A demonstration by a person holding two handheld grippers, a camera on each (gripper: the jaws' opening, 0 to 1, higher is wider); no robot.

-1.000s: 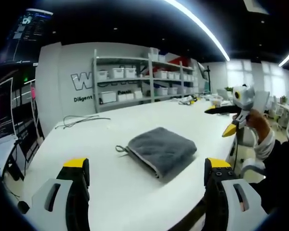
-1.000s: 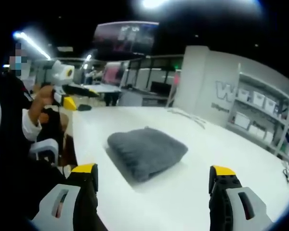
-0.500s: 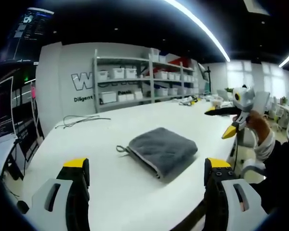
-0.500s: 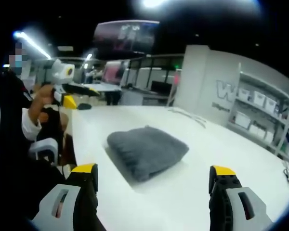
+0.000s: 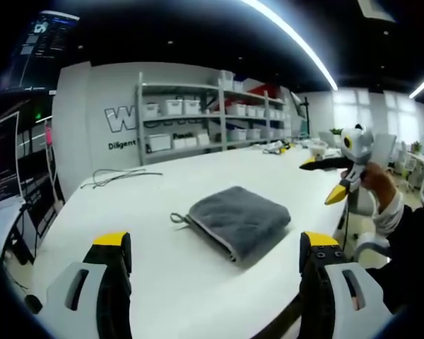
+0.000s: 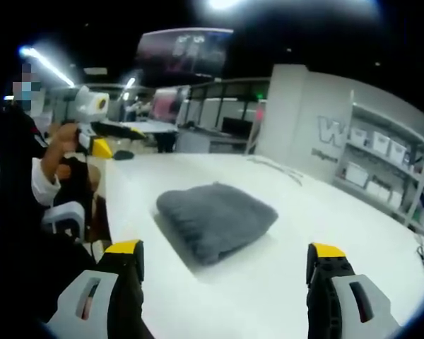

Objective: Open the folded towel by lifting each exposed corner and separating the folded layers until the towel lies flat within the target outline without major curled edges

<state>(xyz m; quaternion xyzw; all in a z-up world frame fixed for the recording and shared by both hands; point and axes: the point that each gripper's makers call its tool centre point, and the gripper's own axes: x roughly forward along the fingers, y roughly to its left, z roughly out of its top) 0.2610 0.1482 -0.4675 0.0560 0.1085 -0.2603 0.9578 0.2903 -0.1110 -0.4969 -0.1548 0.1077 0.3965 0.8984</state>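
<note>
Lying folded on the white table (image 5: 162,282), the grey towel (image 5: 238,220) faces both hand-held grippers, jaws spread apart.

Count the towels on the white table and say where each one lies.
1. A folded grey terry towel lies mid-table on the long white table, ahead of both grippers, neither touching it. Layers inside the fold may be hidden.

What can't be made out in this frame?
- Target outline: none discernible on the table in either view.
- Towel fold layers: far edges hidden by its own bulk; blurred in the right gripper view.
- Shelf bins' contents: too small.
</note>
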